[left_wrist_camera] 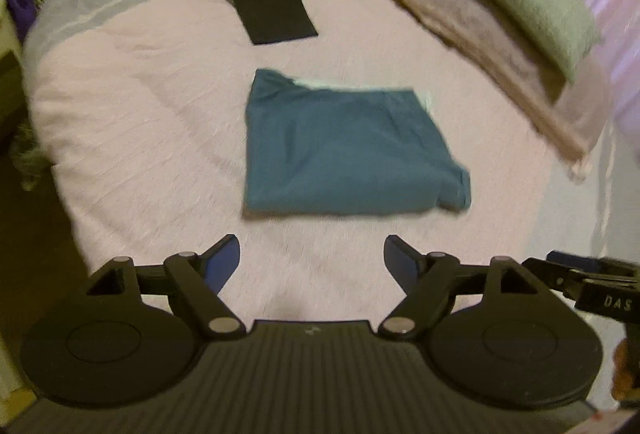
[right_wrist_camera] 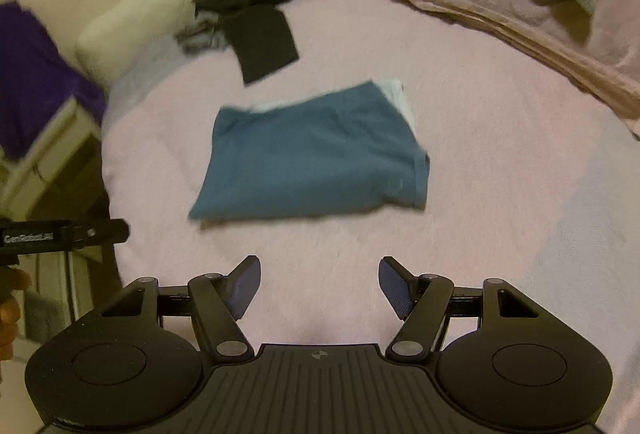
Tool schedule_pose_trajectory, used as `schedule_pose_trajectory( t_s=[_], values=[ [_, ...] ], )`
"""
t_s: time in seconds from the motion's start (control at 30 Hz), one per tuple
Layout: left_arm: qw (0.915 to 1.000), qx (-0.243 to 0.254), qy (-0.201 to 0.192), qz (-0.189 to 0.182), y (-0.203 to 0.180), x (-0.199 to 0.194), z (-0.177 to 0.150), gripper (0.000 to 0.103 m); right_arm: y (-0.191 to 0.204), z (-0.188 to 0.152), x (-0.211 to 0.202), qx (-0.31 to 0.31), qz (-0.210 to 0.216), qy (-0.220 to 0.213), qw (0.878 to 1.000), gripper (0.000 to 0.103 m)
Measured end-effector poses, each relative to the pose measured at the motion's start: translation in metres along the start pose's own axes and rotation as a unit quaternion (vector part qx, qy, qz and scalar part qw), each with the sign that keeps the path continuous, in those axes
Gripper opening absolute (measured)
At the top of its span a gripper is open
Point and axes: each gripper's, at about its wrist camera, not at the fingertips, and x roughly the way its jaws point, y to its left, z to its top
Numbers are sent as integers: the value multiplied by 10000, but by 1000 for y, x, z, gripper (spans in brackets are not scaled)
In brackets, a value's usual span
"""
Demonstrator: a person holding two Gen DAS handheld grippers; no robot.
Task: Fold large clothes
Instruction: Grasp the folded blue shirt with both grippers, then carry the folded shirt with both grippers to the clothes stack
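A: Above the near edge of the pink bedspread (left_wrist_camera: 140,122), how do the 2 tongs sit?

B: The left gripper (left_wrist_camera: 312,260) is tilted down at the bed, its jaws spread with only bedspread showing between them. The right gripper (right_wrist_camera: 320,284) is angled the same way, jaws spread too, gripping nothing. Each shows at the edge of the other's view, so they are side by side.

A: And the garment?

B: The teal garment (left_wrist_camera: 344,150) lies folded into a rough rectangle in the middle of the bedspread, beyond both sets of fingertips and touching neither. A pale layer peeks out along its far edge.

A: Anything beyond?

B: A black garment pile (right_wrist_camera: 256,6) lies farther back, and a green pillow (left_wrist_camera: 528,6) rests on a folded beige blanket (left_wrist_camera: 480,46).
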Motion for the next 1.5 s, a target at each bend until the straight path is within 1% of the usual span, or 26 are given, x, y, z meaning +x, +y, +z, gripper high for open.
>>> schedule_pose_trajectory(
  t_s=[0.07, 0.13, 0.17, 0.27, 0.3, 0.37, 0.43, 0.53, 0.57, 0.63, 0.67, 0.77, 0.8, 0.87, 0.9, 0.93, 0.97, 1.0, 1.03, 1.1, 1.13, 1.23, 1.33, 1.4, 1.47, 1.5],
  values=[
    [9995, -183, -29, -240, 19, 20, 16, 76, -22, 18, 21, 145, 88, -58, 9998, 63],
    [9988, -312, -50, -385, 38, 49, 33, 79, -47, 39, 45, 295, 112, -115, 9994, 63],
    [9984, -341, -44, -444, 46, 63, 40, 79, -61, 49, 59, 376, 177, -165, 9990, 63],
    [9971, -550, 114, -516, 73, 117, 62, 79, -102, 78, 101, 727, 417, -249, 9962, 63],
    [9964, -641, 181, -516, 83, 137, 69, 79, -115, 87, 118, 830, 482, -238, 9951, 63],
    [9958, -669, 266, -564, 96, 167, 81, 79, -138, 99, 148, 995, 596, -101, 9932, 63],
    [9951, -626, 336, -688, 104, 193, 92, 79, -159, 106, 174, 1191, 762, 2, 9900, 63],
    [9902, -793, 425, -1073, 111, 220, 104, 79, -186, 108, 202, 1526, 1101, 84, 9821, 63],
    [9889, -806, 445, -1167, 113, 227, 107, 79, -192, 108, 209, 1595, 1150, 98, 9804, 63],
    [9876, -728, 540, -1284, 113, 241, 113, 79, -204, 106, 218, 1737, 1453, 61, 9740, 63],
    [9870, -694, 568, -1331, 113, 246, 116, 79, -210, 106, 223, 1847, 1648, 29, 9689, 63],
    [9830, -659, 608, -1600, 116, 259, 119, 79, -219, 111, 235, 1984, 2115, 11, 9570, 63],
    [9806, -673, 597, -1739, 116, 263, 121, 76, -217, 113, 239, 1924, 2204, 48, 9562, 63],
    [9778, -650, 586, -1904, 114, 270, 123, 68, -211, 117, 248, 1756, 2359, 122, 9557, 63],
    [9756, -608, 579, -2030, 112, 273, 126, 56, -206, 120, 253, 1665, 2427, 160, 9556, 59],
    [9733, -587, 611, -2132, 109, 276, 126, 41, -202, 122, 257, 1586, 2416, 175, 9572, 46],
    [9721, -558, 668, -2177, 107, 279, 128, 33, -198, 123, 261, 1526, 2384, 224, 9588, 37],
    [9720, -508, 724, -2176, 105, 282, 128, 19, -196, 123, 262, 1501, 2384, 257, 9592, 16],
    [9720, -480, 758, -2170, 104, 284, 129, 11, -195, 121, 261, 1500, 2377, 208, 9595, 15],
    [9727, -436, 709, -2167, 104, 281, 132, 8, -191, 116, 250, 1433, 2248, -36, 9638, 12],
    [9731, -380, 641, -2182, 104, 275, 134, 8, -188, 112, 240, 1409, 2214, -191, 9647, 11],
    [9737, -3, 378, -2247, 92, 250, 144, 6, -174, 100, 203, 1313, 2127, -661, 9660, 10],
    [9701, 556, 131, -2358, 67, 216, 154, 6, -162, 81, 155, 1401, 1955, -1210, 9631, 9],
    [9640, 953, -30, -2484, 48, 190, 161, 5, -153, 60, 116, 1578, 1825, -1667, 9560, 9],
    [9548, 1354, -168, -2642, 28, 165, 169, 5, -145, 36, 73, 1769, 1598, -2068, 9489, 9],
    [9484, 1540, -189, -2766, 15, 151, 174, 5, -140, 20, 47, 1898, 1441, -2297, 9436, 9]
  ],
)
